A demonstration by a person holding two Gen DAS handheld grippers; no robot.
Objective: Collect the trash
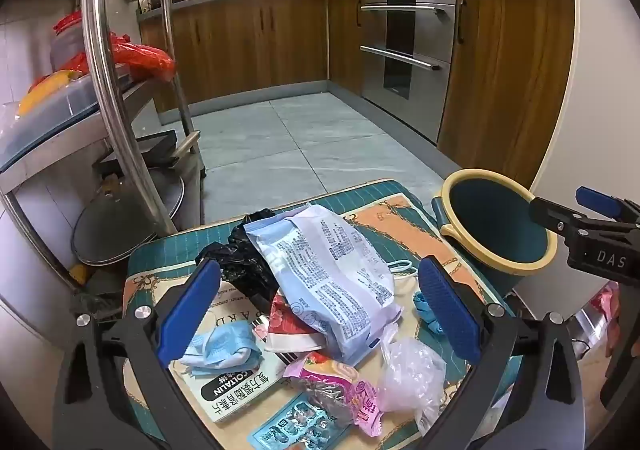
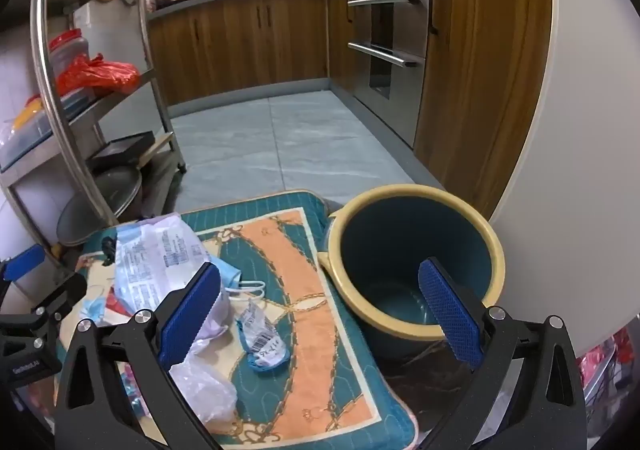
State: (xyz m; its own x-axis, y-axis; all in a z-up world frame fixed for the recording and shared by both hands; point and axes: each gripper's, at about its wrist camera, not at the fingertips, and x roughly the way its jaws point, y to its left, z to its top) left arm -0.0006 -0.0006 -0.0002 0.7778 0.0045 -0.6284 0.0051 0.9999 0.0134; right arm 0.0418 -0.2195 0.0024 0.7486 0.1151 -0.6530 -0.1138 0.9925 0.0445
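On the mat (image 1: 380,206), your open, empty left gripper (image 1: 320,306) straddles the pale-blue bag (image 1: 332,274), lengthwise away from you; your right gripper (image 2: 320,310) gapes empty beside the bin (image 2: 416,250).

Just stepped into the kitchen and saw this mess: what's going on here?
A person is collecting trash with two hand-held grippers. The left hand-held gripper hangs open over the pale blue wrapper in the litter pile on the mat. The right hand-held gripper is open and empty by the empty bin.
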